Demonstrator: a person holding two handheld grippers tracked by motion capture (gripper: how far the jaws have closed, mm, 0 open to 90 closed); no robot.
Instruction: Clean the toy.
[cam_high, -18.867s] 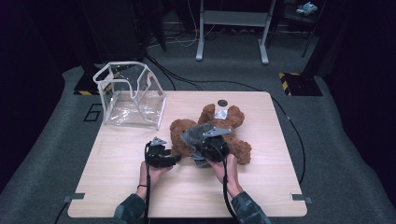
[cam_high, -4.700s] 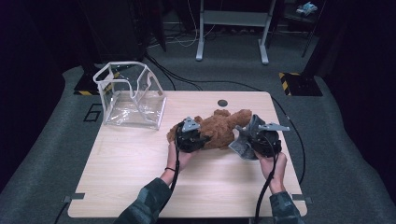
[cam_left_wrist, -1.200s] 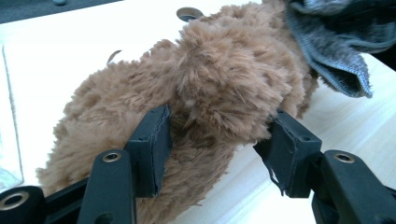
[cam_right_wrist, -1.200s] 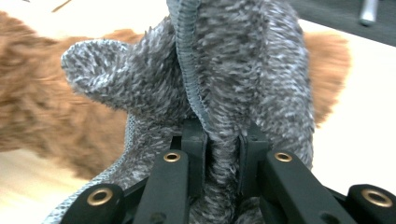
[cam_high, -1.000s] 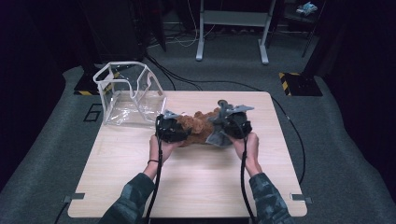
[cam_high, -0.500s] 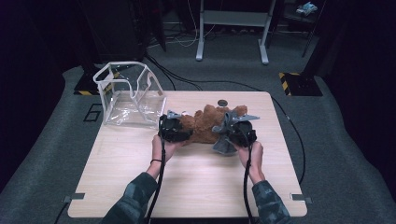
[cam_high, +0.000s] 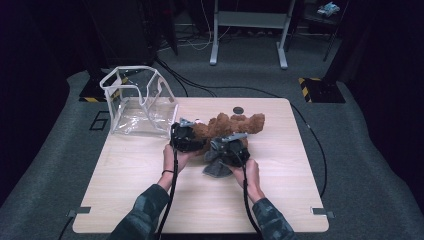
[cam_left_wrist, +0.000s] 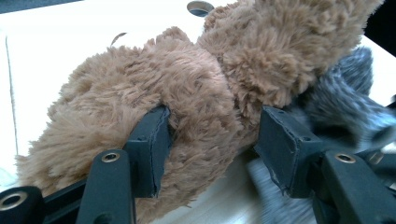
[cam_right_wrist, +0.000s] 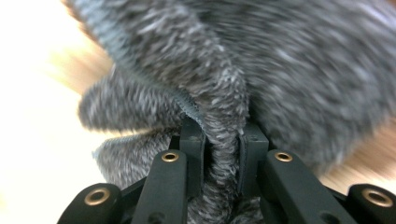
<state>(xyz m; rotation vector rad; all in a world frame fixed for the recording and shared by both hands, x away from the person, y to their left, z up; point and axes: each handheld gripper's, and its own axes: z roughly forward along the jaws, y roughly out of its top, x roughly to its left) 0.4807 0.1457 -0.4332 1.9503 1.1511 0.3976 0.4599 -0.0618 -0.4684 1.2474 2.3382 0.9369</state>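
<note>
Over by the clear bag your right tool, pinching the grey cloth, just dropped toward the worktop while your left tool clamps the teddy, so dressing's underway.

A clear bag with white edges stands open on the table, just to the left of the left claw and a bit farther back. A small dark round hole sits in the table top behind the two claws, near the far edge. Past the table, far beyond the claws, a grey metal stand rests on the grey floor. Black cords lie on that floor behind the table. Yellow and black striped tape marks the floor far off to the right of the right claw.
</note>
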